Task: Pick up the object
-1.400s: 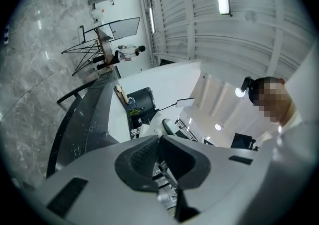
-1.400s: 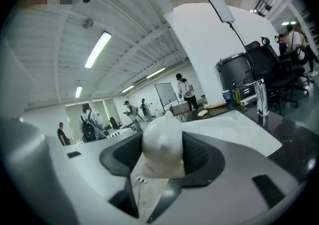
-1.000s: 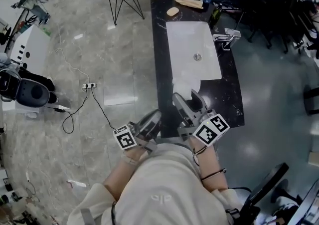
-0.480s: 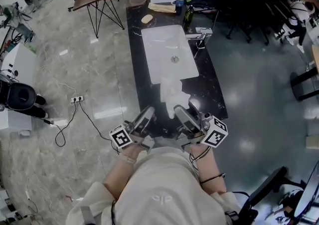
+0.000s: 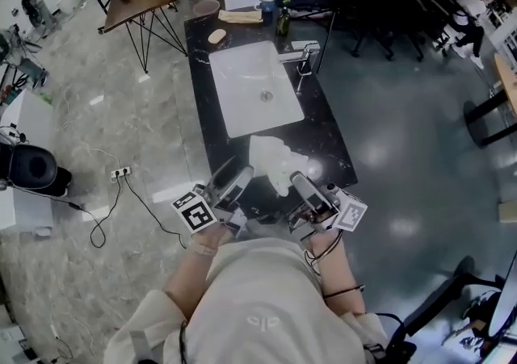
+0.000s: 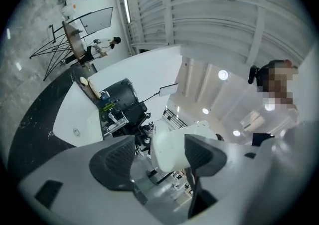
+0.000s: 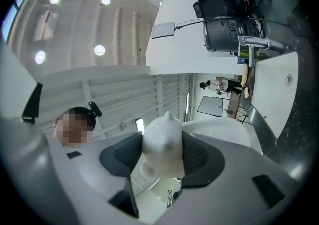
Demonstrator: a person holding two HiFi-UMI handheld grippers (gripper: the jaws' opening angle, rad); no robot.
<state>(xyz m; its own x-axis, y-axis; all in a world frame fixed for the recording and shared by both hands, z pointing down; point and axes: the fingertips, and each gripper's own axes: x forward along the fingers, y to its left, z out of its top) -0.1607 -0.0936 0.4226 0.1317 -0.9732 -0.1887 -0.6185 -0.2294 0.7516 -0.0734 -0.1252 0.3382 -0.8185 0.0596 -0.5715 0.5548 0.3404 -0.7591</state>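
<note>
Black counter (image 5: 327, 140), near end (short of the sink (image 5: 242, 92)): the right gripper (image 5: 299, 183) clamps the white object (image 5: 273, 162) over it; the left gripper (image 5: 233, 181) has just been opening its jaws wide around it.

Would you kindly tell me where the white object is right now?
Head view, low centre: the white object is over the near end of the black counter, just in front of the white sink, clamped in the right gripper.

No lettering or numbers read from here; the pale emblem (image 5: 262, 321) on the person's top (image 5: 234, 294) may be a logo, too small.
</note>
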